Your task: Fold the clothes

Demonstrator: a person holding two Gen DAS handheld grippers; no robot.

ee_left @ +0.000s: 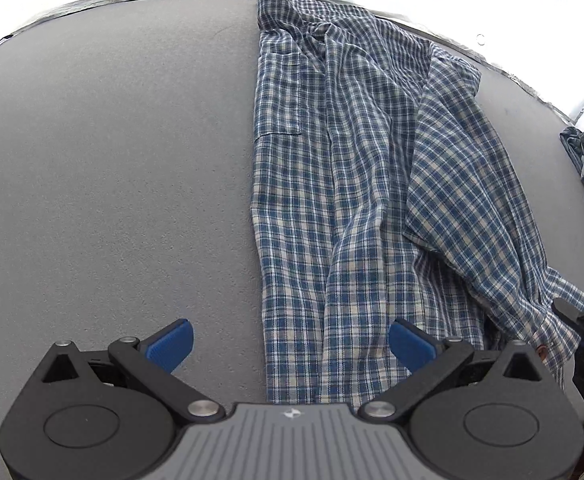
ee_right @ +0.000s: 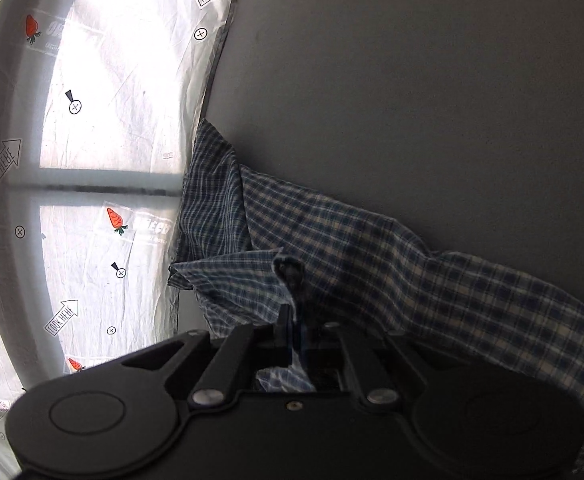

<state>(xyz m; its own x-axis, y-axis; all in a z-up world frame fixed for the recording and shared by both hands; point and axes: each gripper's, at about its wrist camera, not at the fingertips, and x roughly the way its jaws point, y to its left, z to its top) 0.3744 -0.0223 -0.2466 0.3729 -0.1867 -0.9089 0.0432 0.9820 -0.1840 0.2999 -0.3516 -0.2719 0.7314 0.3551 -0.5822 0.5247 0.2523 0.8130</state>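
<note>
Left wrist view: my left hand-held gripper (ee_left: pixel 290 344) hangs wide open over the checked shirt (ee_left: pixel 355 184) on the table (ee_left: pixel 112 180). My right hand-held gripper (ee_right: pixel 293 322) pinches the shirt's cloth tight.

The left wrist camera looks steeply down from above the near edge of the grey tabletop (ee_left: pixel 112 160), facing the far edge, with the plaid shirt (ee_left: pixel 351 180) stretched lengthwise below. The right wrist camera sits low and close over the shirt (ee_right: pixel 371 248), rolled sideways, facing the tabletop's (ee_right: pixel 411 80) edge and a printed plastic sheet (ee_right: pixel 104 128) beyond. Both views share the shirt and tabletop.
</note>
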